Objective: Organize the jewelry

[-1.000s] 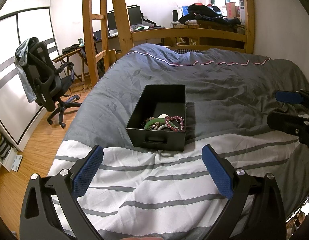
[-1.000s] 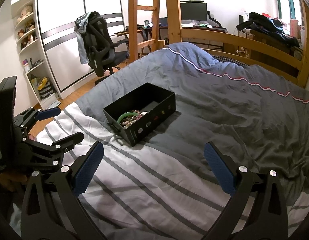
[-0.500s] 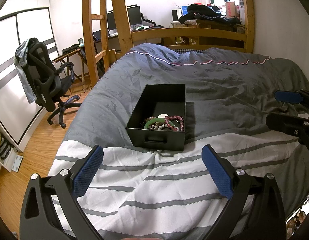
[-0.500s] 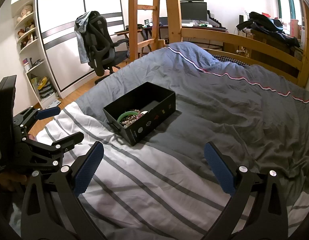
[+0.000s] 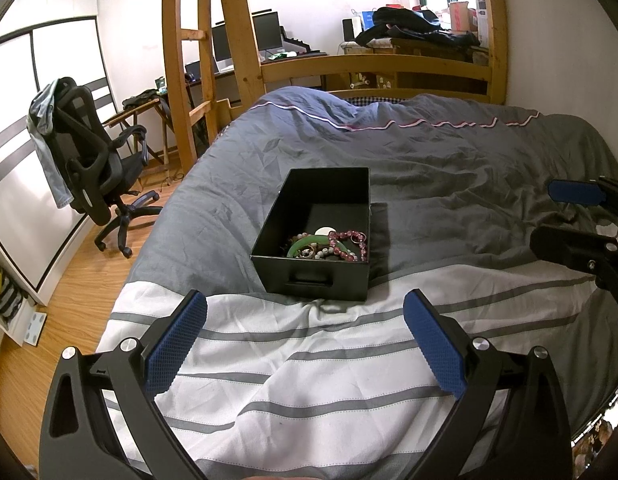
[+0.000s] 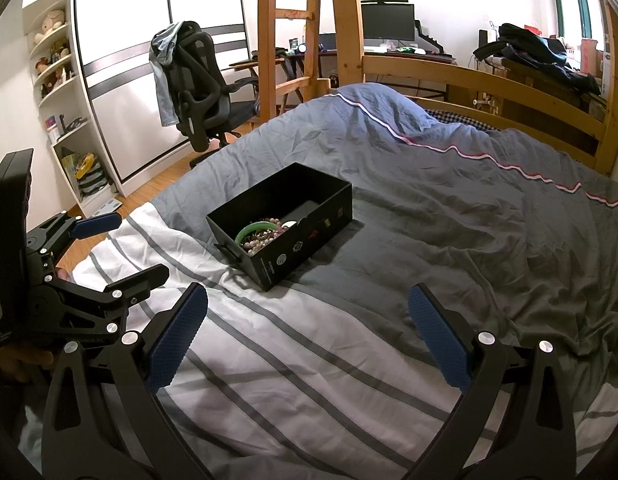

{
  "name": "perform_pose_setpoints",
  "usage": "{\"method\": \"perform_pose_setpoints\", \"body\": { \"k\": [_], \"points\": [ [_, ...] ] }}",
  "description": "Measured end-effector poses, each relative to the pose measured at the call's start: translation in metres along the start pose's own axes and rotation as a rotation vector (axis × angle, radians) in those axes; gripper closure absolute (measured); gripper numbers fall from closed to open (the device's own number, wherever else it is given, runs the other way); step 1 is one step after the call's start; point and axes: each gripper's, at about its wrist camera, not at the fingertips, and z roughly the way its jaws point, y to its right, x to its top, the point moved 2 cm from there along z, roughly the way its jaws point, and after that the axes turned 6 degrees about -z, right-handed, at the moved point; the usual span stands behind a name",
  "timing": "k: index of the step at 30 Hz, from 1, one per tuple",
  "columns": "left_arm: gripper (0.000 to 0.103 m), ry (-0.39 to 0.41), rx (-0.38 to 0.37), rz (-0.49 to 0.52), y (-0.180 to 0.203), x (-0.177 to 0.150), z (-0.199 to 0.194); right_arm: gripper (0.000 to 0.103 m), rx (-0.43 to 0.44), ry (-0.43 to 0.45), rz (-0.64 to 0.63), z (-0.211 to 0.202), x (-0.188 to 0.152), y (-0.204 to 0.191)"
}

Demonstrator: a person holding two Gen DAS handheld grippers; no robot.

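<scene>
A black open box (image 5: 351, 194) sits on the bed. Inside lie a green bangle (image 5: 313, 244), a dark red bead bracelet (image 5: 351, 240) and other beaded jewelry. The box (image 6: 329, 224) with the bangle (image 6: 255, 227) also shows in the right wrist view. My left gripper (image 5: 305, 344) is open and empty, held over the striped cover just in front of the box. My right gripper (image 6: 307, 336) is open and empty, to the right of the box and further back. Each gripper shows at the edge of the other's view.
The bed has a grey duvet (image 5: 429, 160) and a white striped cover (image 5: 309, 380). A wooden bed frame and ladder (image 5: 189, 60) stand behind. An office chair (image 5: 93, 168) is on the wooden floor at left. Shelves (image 6: 61, 92) line the left wall.
</scene>
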Motion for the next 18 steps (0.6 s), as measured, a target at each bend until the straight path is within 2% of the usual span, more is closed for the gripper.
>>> {"method": "perform_pose_setpoints", "body": {
  "k": [18],
  "points": [
    [0.006,-0.001,-0.010,0.003,-0.0024,-0.0009,-0.0014,0.004,0.000,-0.002,0.001,0.0005,-0.0006,-0.0005]
  ]
}}
